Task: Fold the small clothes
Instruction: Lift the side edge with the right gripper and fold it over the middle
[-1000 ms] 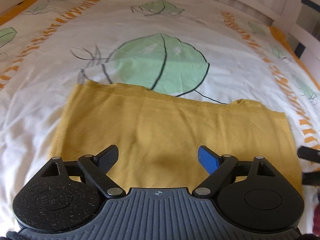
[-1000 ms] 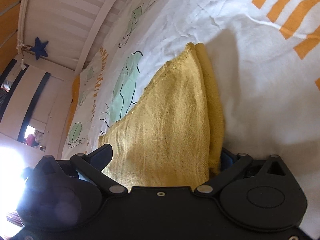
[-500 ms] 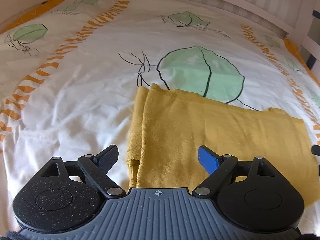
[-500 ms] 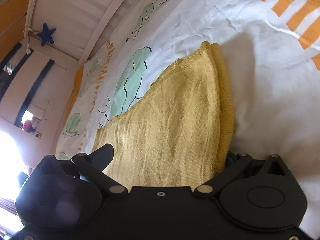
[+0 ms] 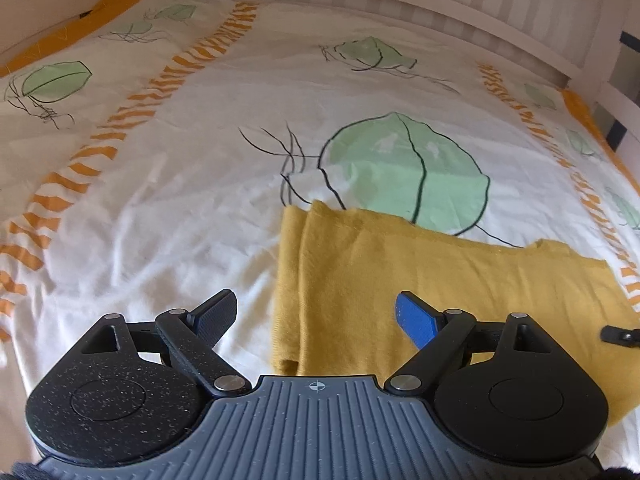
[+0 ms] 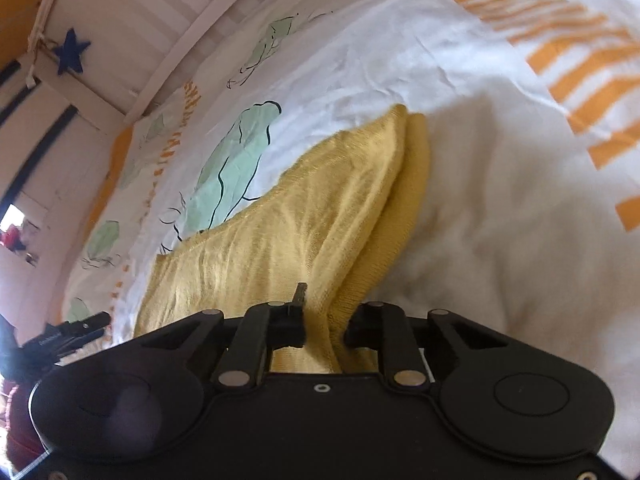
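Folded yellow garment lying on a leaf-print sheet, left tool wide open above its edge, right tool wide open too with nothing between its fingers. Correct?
Not quite. The right tool is not wide open: the right wrist view shows its jaws closing on the edge of the yellow garment, cloth bunched between them. The rest holds: the garment lies folded on the leaf-print sheet and the left tool is wide open.

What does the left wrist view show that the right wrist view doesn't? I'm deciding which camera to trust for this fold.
Only the left wrist view shows the left gripper open over the left edge of the yellow garment, holding nothing. Only the right wrist view shows the right gripper closing on a bunched, lifted fold of the garment, plus a blue star on the bed frame. Both show the folded garment lying on the leaf-print bedsheet.
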`<state>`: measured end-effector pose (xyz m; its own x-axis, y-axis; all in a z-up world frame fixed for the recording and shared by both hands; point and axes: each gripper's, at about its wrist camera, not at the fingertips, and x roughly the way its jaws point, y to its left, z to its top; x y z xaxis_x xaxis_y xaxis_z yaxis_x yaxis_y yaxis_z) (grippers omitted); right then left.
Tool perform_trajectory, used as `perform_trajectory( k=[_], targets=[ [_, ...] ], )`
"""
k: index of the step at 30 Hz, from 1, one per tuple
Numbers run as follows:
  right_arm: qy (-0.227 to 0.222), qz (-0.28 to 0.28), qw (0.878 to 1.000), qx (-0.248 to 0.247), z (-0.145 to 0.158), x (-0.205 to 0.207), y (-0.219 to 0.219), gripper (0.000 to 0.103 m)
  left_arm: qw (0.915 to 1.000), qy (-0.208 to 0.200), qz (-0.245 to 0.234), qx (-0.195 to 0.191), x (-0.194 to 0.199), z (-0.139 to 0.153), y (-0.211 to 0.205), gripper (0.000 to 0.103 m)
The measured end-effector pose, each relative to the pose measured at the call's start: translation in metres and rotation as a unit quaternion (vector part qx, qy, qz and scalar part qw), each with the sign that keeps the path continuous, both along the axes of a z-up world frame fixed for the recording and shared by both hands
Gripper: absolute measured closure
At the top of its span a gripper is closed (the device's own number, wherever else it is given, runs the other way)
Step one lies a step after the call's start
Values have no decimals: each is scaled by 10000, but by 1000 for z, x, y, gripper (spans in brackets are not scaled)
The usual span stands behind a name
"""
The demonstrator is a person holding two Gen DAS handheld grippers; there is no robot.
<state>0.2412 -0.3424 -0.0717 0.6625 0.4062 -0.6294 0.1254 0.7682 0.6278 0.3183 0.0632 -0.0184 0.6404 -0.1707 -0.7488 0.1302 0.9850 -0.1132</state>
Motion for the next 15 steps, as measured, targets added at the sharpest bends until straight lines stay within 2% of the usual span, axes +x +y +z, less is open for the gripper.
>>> perform_trajectory(
  k=[4, 8, 15],
  targets=[
    [-5, 60, 9998, -175, 24, 9, 21, 78, 9998, 75, 115, -152, 3, 3, 13, 16],
    [-26, 369, 9980, -519, 52, 25, 55, 79, 9996, 74, 208, -183, 3, 7, 26, 16],
    [-181, 996, 9919, -769, 83, 59, 132, 79, 9992, 43, 307, -251, 2, 14, 49, 16]
  ],
)
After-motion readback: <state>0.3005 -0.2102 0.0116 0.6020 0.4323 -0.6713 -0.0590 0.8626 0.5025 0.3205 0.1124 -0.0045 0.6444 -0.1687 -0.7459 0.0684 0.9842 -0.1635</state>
